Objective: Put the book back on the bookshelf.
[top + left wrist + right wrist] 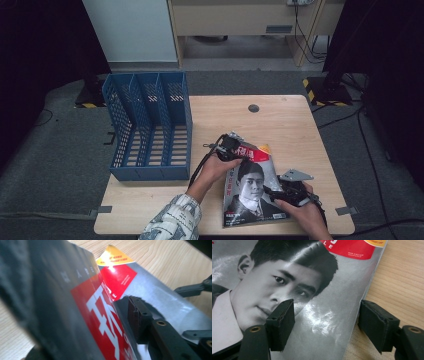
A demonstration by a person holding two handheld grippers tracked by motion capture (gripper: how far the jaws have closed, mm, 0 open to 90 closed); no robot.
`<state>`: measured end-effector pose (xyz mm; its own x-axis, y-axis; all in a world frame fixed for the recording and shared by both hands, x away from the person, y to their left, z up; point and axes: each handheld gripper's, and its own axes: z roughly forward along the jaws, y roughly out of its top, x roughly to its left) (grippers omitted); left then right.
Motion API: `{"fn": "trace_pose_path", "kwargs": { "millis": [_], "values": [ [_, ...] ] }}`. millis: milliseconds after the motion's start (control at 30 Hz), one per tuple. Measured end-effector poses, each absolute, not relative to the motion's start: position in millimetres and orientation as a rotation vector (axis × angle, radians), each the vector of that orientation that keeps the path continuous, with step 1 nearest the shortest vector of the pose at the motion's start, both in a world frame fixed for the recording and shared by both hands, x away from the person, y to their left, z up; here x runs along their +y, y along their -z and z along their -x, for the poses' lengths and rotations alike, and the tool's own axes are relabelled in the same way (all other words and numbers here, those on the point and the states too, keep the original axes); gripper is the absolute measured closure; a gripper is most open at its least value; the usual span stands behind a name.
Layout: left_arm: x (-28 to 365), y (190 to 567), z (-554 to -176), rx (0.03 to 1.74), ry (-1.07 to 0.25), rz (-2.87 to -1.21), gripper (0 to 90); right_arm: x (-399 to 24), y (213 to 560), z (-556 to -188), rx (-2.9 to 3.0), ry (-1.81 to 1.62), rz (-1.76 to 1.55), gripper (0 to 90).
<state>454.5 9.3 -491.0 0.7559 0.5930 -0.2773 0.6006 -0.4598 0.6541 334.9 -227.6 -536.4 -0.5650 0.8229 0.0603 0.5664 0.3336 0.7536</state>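
Observation:
A glossy magazine (252, 187) with a portrait and a red title block lies on the wooden table (285, 125), near the front edge. My left gripper (231, 148) is at its top left corner. In the left gripper view that corner of the magazine (107, 317) rises between the jaws, and one pad (136, 315) presses on the cover; the other jaw is hidden behind the pages. My right gripper (287, 192) stands open at the magazine's right edge. In the right gripper view (327, 320) one pad hovers over the cover (319, 302) and the other over bare wood.
A blue plastic file rack (150, 125) with upright dividers stands on the table's left side, its open slots facing me. A dark round cable hole (253, 108) sits near the far edge. Dark floor and cables surround the table.

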Motion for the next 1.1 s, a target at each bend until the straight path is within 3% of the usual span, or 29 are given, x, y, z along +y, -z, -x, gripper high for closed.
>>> {"fn": "trace_pose_path", "kwargs": {
  "millis": [233,567,1100],
  "values": [
    [8.1,490.2,-454.5,0.873,0.017,-2.181,69.3,-227.6,536.4,-335.0,2.272,-1.081,-1.237,29.4],
    [7.4,481.2,-449.3,0.882,0.017,-2.160,78.6,-228.1,536.5,-335.3,2.271,-1.078,-1.233,29.5],
    [5.9,469.2,-444.1,0.820,0.011,-2.166,80.6,-228.5,536.5,-335.9,2.272,-1.079,-1.230,28.7]
  ]
}}
